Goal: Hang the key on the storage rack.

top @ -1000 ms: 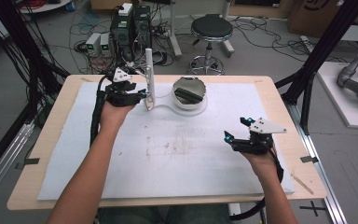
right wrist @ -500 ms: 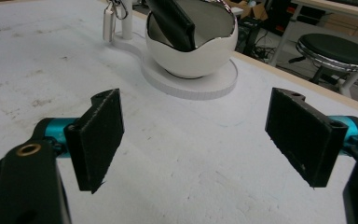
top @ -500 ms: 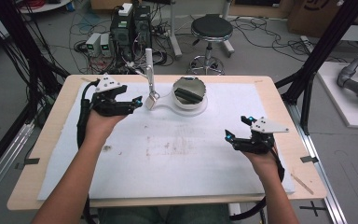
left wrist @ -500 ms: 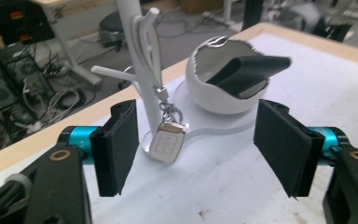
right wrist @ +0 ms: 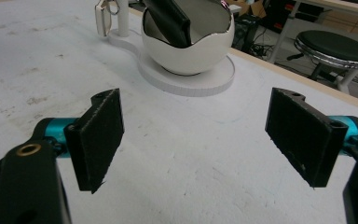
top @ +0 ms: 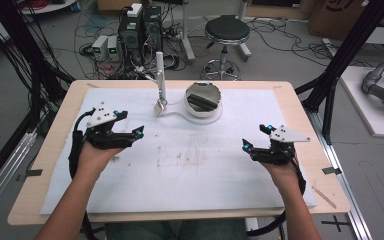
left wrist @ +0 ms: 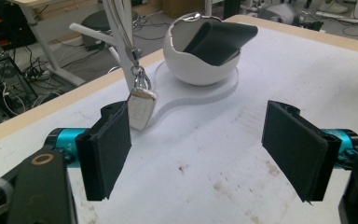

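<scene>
Key fob (left wrist: 141,108) hangs by its ring from the white stand (top: 160,75), at 11 o'clock of the bowl (top: 203,106). Silver-white, smooth, small. Likely light, rigid, slippery and free to swing; best pinched across flat faces. Left gripper (top: 139,132) jaws just opened, nothing between. Right gripper (top: 245,145) jaws spread, empty.

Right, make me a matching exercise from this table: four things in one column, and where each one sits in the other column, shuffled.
Things:
1. key fob
2. black case
3. white bowl
4. stool

Places:
A. on the floor beyond the table
B. hanging from the white post
C. standing on the flat white base
D. leaning inside the white bowl

Pairs: 1-B, 2-D, 3-C, 4-A.
</scene>
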Demonstrator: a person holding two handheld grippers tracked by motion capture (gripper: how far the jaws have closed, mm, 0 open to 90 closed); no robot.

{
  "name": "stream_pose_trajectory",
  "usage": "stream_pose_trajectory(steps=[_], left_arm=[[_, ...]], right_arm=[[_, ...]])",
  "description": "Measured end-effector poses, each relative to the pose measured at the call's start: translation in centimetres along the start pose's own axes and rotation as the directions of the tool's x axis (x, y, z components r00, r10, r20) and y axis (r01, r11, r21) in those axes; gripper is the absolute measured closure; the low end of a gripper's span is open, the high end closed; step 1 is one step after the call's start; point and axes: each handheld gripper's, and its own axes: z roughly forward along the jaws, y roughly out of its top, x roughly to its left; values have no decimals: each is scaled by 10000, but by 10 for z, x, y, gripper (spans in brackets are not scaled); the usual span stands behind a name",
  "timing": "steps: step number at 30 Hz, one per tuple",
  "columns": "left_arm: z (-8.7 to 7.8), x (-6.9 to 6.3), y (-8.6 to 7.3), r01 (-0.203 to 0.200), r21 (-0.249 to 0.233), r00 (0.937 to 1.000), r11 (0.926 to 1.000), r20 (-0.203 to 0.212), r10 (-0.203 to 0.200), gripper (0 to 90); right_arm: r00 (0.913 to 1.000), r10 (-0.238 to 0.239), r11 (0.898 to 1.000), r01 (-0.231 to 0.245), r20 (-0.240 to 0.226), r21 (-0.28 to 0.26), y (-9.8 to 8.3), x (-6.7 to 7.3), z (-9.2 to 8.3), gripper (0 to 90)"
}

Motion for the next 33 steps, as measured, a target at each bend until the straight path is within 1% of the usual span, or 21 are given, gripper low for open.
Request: stream_pose_trajectory(steps=[1,4,5,7,9,12,14,16,18,22,24,26,29,33], left_arm=[[-1,-1,-6,-2,65,10000,10000,30,2,237],[-2,-3,-18,-15,81,9999,10000,167,13,228],[-2,-3,-21,-61,79,9999,10000,130,60,206],[-1,-3,-31,-12,106,9999,9999,102,11,197],[1,-1,-36,53,228,9999,9997,104,-55,197],[0,-1,-42,47,227,10000,9997,4,-47,197],[0,-1,-46,117,306,9999,9995,16,-118,197],[-1,0,-48,45,375,10000,9993,20,-46,197],[-3,1,-48,52,347,10000,9994,5,-52,197],[-8,4,-49,166,235,9999,9996,-3,-166,197],[-10,5,-49,188,181,9998,9997,-48,-187,197],[-11,6,-51,234,197,9997,9995,-76,-232,197],[-12,6,-52,194,282,9997,9994,-117,-191,197],[-11,6,-53,178,277,9998,9995,-97,-176,197]], right_arm=[[10000,-3,10000,3,4,19,0,0,0,198],[10000,-26,10000,26,39,52,-1,0,1,198],[10000,-42,10000,42,33,83,-1,0,1,198],[10000,-20,9999,19,55,110,-2,1,1,198],[10000,-56,9999,56,37,131,-2,1,2,198],[10000,-66,9999,65,55,159,-3,1,4,198],[10000,-49,9998,49,13,201,-4,1,5,198],[10000,-88,9996,88,-1,255,-4,1,6,198],[10000,-61,9996,61,-24,258,-5,1,5,198],[10000,-14,9999,14,-9,160,-5,1,3,198],[10000,-1,9998,1,2,193,-5,1,2,198],[10000,16,9997,-16,4,226,-6,1,2,198],[10000,57,9997,-57,19,218,-6,1,2,198],[10000,34,9997,-35,30,224,-6,1,2,198]])
